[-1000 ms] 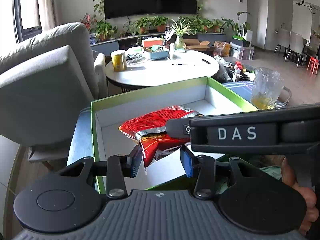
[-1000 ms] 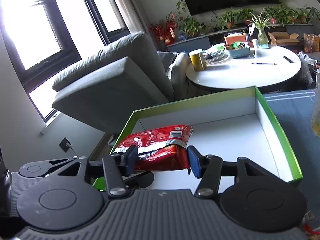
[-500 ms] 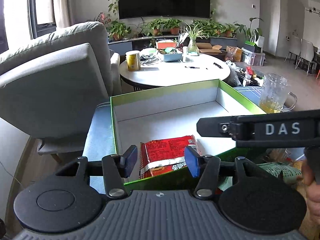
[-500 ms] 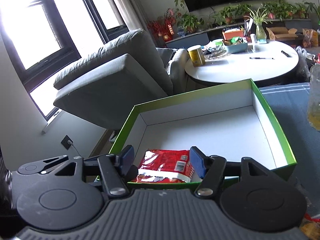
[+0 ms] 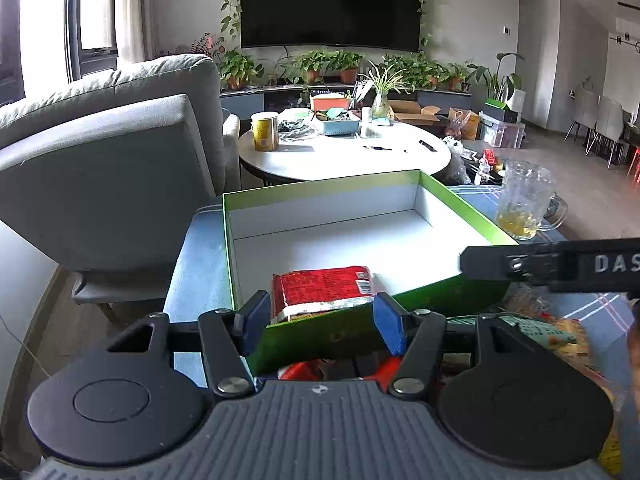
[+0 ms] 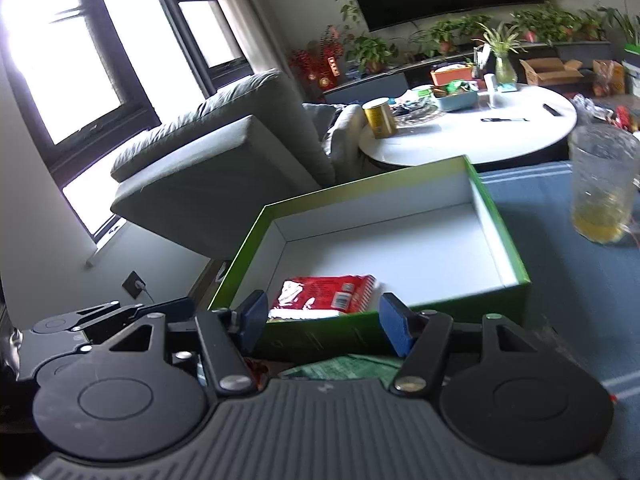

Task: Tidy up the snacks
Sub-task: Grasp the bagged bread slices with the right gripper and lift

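**One packet boxed, reach for the next**

Both claws stand open and empty: left gripper (image 5: 318,322), right gripper (image 6: 320,320); the red snack packet (image 5: 322,290) lies flat in the green box (image 5: 320,190), just beyond the near wall ahead of both; more packets, one green (image 6: 344,366), lie beneath the fingers; likely next: dip straight down, pinch one packet's edge, lift clear of the wall before moving forward.
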{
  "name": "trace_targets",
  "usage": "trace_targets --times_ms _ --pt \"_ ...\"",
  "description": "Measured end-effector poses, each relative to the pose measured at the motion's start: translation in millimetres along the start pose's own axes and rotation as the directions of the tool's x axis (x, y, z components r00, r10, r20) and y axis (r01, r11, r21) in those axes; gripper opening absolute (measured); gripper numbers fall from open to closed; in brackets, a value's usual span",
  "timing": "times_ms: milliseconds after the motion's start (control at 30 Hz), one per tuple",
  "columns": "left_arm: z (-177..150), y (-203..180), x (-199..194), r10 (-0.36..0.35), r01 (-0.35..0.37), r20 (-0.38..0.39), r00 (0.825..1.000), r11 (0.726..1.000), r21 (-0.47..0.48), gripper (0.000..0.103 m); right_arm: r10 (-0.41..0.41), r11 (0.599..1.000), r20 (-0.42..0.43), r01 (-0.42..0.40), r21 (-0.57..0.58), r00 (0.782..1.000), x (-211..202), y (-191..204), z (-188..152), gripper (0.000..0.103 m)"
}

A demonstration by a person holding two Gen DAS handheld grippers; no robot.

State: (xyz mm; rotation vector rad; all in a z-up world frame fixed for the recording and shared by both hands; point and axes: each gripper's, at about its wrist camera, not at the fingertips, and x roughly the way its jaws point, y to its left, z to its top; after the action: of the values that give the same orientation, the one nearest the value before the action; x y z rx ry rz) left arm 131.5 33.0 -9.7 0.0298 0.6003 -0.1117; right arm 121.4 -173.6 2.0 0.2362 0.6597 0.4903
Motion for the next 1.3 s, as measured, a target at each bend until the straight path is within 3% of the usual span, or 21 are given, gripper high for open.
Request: trace_targets --times_ms 400,733,1033,1300 --pt "-15.1 -13.4 -27.8 -0.031 0.031 0.016 0.999 0.999 -0.015 0.061 -0.037 0.997 0.075 0.031 0.071 0.997 -50.1 -32.9 -7.2 0.086" --pt "-49.1 -41.3 -47.6 -0.131 0.131 -0.042 0.991 0.991 0.014 0.062 -0.039 0.997 -0.032 0.041 0.067 0.999 -59.1 -39.4 -52.7 0.086" --pt "-66.4 -62.3 -68.6 -0.208 0.212 -0.077 0.975 0.976 0.047 0.064 -0.051 0.996 -0.078 0.057 0.074 0.996 -58.9 -38.6 -65.6 0.086" --pt "-76.8 -71.2 -78.5 -0.219 0.226 -0.095 0.971 0.971 0.076 0.067 -0.034 0.997 -0.095 0.041 0.065 0.995 -68.0 -31.1 -77.1 0.087"
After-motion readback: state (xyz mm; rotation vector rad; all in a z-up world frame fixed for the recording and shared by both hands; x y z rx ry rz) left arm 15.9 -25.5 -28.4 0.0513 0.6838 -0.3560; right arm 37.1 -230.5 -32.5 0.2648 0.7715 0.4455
